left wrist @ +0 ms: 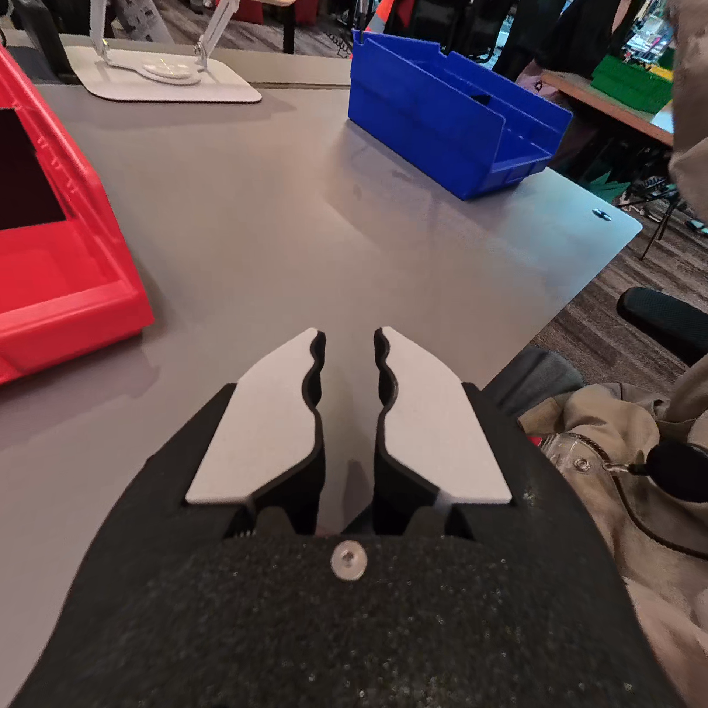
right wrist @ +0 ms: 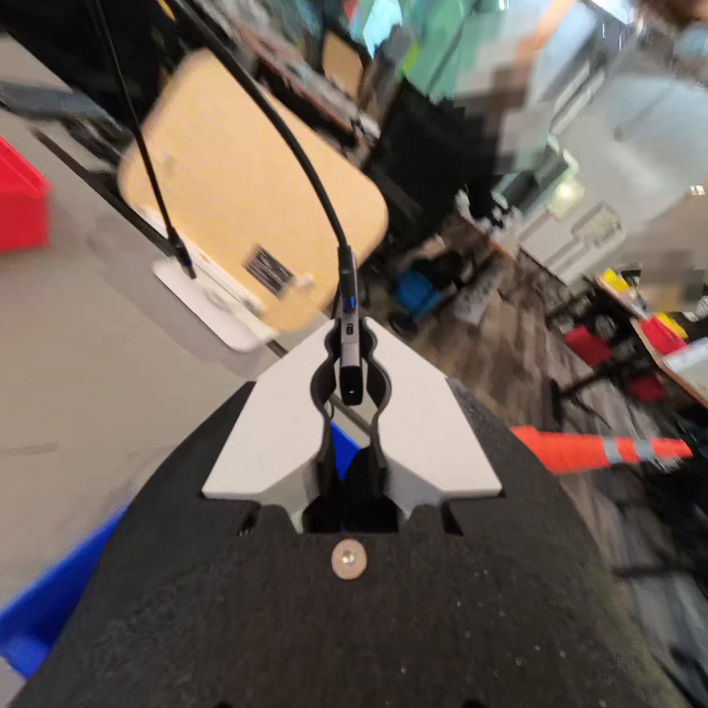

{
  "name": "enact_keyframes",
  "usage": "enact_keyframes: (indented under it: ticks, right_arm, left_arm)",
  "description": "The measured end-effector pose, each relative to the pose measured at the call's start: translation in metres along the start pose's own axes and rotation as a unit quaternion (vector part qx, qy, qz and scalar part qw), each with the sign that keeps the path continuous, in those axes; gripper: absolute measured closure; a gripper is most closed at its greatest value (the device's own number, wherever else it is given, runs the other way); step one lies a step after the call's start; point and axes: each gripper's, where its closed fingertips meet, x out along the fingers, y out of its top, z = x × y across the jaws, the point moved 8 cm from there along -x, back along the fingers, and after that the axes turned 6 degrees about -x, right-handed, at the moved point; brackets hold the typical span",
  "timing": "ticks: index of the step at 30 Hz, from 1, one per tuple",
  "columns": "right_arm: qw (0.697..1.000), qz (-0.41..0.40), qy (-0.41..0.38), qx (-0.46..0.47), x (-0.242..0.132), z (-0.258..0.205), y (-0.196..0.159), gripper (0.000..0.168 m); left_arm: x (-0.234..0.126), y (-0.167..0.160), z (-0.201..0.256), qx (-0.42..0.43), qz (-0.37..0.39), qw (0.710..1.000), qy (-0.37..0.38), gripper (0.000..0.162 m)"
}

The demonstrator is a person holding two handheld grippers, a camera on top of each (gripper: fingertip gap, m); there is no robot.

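My left gripper [left wrist: 349,337] is open and empty, low over the grey table [left wrist: 249,214], between a red bin [left wrist: 57,264] on its left and a blue bin [left wrist: 452,122] farther off on its right. My right gripper [right wrist: 349,329] is shut on a black cable's grey connector [right wrist: 350,356]. The cable [right wrist: 299,153] arcs up and back out of the jaws, and its other end [right wrist: 180,253] hangs to the left. The right gripper is raised above the blue bin [right wrist: 49,582], whose rim shows below it. The view is blurred.
A white pad with a clear stand [left wrist: 164,76] lies at the table's far side. A person's tan jacket [left wrist: 613,479] and a black armrest [left wrist: 666,318] are at the right. A tan tabletop [right wrist: 245,184] and an orange cone [right wrist: 597,448] show beyond the table. Tip to tip, the grippers are about 55 cm apart.
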Motion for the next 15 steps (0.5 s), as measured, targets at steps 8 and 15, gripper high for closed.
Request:
enact_keyframes:
  ticks: [8, 15]
  right_arm:
    - [0.967, -0.221, 0.122, 0.025, 0.025, -0.012, -0.119, 0.16]
    - [0.877, -0.302, 0.279, 0.248, 0.051, -0.013, -0.165, 0.16]
  left_arm:
    - [0.007, -0.001, 0.002, 0.001, -0.017, 1.0, -0.005, 0.137]
    - [0.007, -0.004, -0.001, -0.002, -0.025, 1.0, 0.006, 0.137]
